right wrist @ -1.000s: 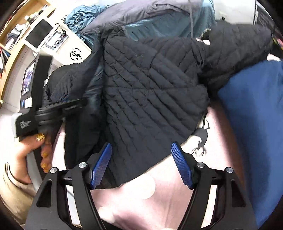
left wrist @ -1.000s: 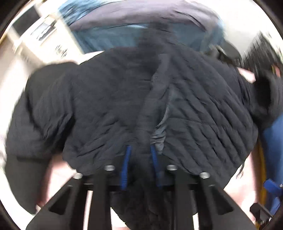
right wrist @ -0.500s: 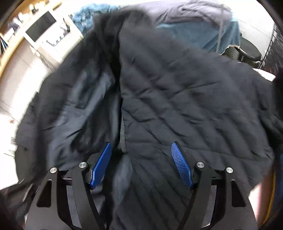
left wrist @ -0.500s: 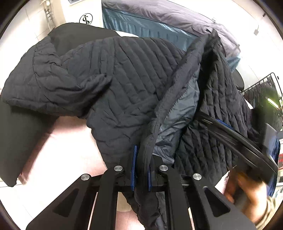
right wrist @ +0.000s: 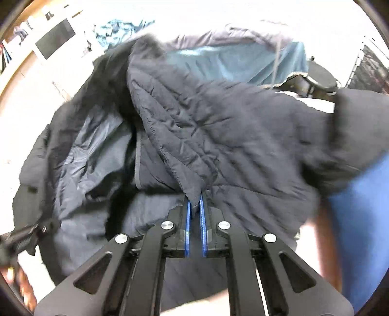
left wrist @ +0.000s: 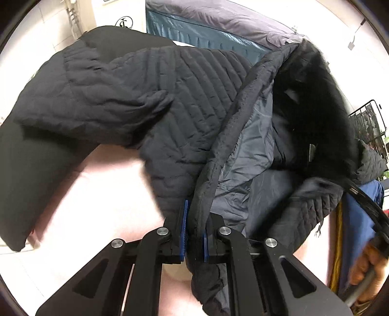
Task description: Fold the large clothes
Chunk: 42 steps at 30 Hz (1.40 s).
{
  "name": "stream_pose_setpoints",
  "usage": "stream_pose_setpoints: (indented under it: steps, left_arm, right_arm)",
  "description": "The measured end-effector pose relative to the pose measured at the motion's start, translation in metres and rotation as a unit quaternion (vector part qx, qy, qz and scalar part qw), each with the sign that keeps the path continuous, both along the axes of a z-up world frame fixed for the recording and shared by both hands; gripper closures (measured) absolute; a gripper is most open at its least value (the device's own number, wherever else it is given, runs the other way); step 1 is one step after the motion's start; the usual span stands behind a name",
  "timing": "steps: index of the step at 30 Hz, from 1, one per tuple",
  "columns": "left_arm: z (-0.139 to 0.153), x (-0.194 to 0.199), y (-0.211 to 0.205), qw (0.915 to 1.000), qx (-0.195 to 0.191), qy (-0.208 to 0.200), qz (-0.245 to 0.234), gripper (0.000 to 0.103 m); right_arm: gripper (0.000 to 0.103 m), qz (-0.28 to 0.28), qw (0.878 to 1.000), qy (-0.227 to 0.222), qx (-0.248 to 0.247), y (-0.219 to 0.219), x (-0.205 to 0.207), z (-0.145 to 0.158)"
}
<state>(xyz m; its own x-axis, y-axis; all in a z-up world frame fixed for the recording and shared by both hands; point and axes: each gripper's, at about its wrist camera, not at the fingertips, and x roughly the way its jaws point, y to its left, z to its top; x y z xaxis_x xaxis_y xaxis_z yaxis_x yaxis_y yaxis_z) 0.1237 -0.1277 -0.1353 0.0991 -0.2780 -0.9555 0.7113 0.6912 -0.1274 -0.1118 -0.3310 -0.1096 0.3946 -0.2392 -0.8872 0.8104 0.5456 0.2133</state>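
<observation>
The black quilted jacket point(left wrist: 184, 102) lies spread over a pale pink bed point(left wrist: 102, 194), and every place below is given from it. It is open down the front, its grey lining point(left wrist: 245, 155) showing, one sleeve point(left wrist: 80, 102) crossed loosely over its left side and a dark furry collar or hood trim point(left wrist: 313, 92) bunched at its top right. No neat fold can be seen yet, so I judge the task to be at its start: the front must be closed or laid flat, the sleeves brought in and the body doubled.

The left claw point(left wrist: 194, 233) is clamped shut on the jacket's front edge near the hem, the fabric running between its blue pads point(left wrist: 184, 231). The right claw point(right wrist: 195, 216) has just been closing, and its jaws now pinch a corner of the quilted front panel point(right wrist: 194, 136).

Beyond the jacket lies teal and purple bedding point(left wrist: 209, 31). To its right sits a blue cloth point(right wrist: 359, 209), with a wire rack point(left wrist: 369, 121) farther off.

Writing: beyond the jacket's upper left a round black emblem point(left wrist: 124, 23) sits on a white surface; its letter looks like an ornate L, but I cannot read it surely. A grey tag point(left wrist: 312, 152) inside the jacket is too small to read.
</observation>
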Motion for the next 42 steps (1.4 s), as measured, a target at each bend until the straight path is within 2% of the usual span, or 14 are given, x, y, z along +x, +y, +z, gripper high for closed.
stream_pose_setpoints:
  steps: [7,11,15,17,19,20,21,22,26,30,35,38,40,42]
  left_arm:
    - [0.017,-0.005,0.062,0.9995,0.017,-0.024,0.014,0.093]
    - [-0.006,-0.005,0.101,0.9981,0.055,-0.008,0.028,0.092]
    - [-0.057,-0.010,0.140,0.9948,0.087,0.044,0.030,0.089]
    - [-0.074,-0.017,0.152,0.9935,0.085,0.072,0.023,0.078]
    - [-0.078,-0.025,0.161,0.9949,0.086,0.052,0.009,0.061]
    - [-0.077,-0.028,0.165,0.9960,0.081,0.039,0.002,0.048]
    - [-0.074,-0.031,0.172,0.9972,0.072,0.019,-0.005,0.042]
    - [-0.073,-0.032,0.179,0.9979,0.061,0.019,-0.006,0.036]
    - [-0.063,-0.021,0.208,0.9970,0.016,0.074,0.016,0.033]
    - [-0.023,0.002,0.202,0.9902,-0.084,0.089,0.068,0.030]
    - [0.004,-0.002,0.162,0.9863,-0.133,0.094,0.029,0.028]
    - [0.016,0.002,0.170,0.9766,-0.183,0.108,0.036,0.028]
    - [0.018,0.011,0.184,0.9690,-0.202,0.136,0.044,0.028]
    - [0.020,0.019,0.186,0.9665,-0.208,0.133,0.072,0.026]
  right_arm:
    - [0.098,-0.035,0.999,0.025,0.001,0.026,-0.130,0.038]
    - [0.098,-0.027,0.996,0.071,0.046,0.056,-0.175,0.012]
    - [0.097,-0.014,0.988,0.122,0.090,0.077,-0.200,-0.031]
    - [0.096,-0.015,0.984,0.129,0.122,0.088,-0.207,-0.048]
    - [0.089,-0.021,0.977,0.154,0.147,0.091,-0.216,-0.061]
    - [0.069,-0.024,0.975,0.164,0.150,0.090,-0.220,-0.063]
    - [0.036,-0.025,0.972,0.174,0.153,0.091,-0.225,-0.064]
    - [0.026,-0.022,0.973,0.175,0.150,0.092,-0.228,-0.061]
    - [0.025,-0.001,0.979,0.149,0.142,0.092,-0.236,-0.039]
    - [0.025,0.022,0.990,0.065,0.126,0.083,-0.211,-0.005]
    - [0.024,-0.012,0.986,-0.059,0.155,0.060,-0.203,0.017]
    - [0.024,-0.048,0.986,-0.046,0.155,0.048,-0.195,0.006]
    - [0.024,-0.068,0.981,-0.049,0.176,0.041,-0.197,-0.005]
    - [0.024,-0.088,0.972,-0.061,0.211,0.037,-0.197,-0.020]
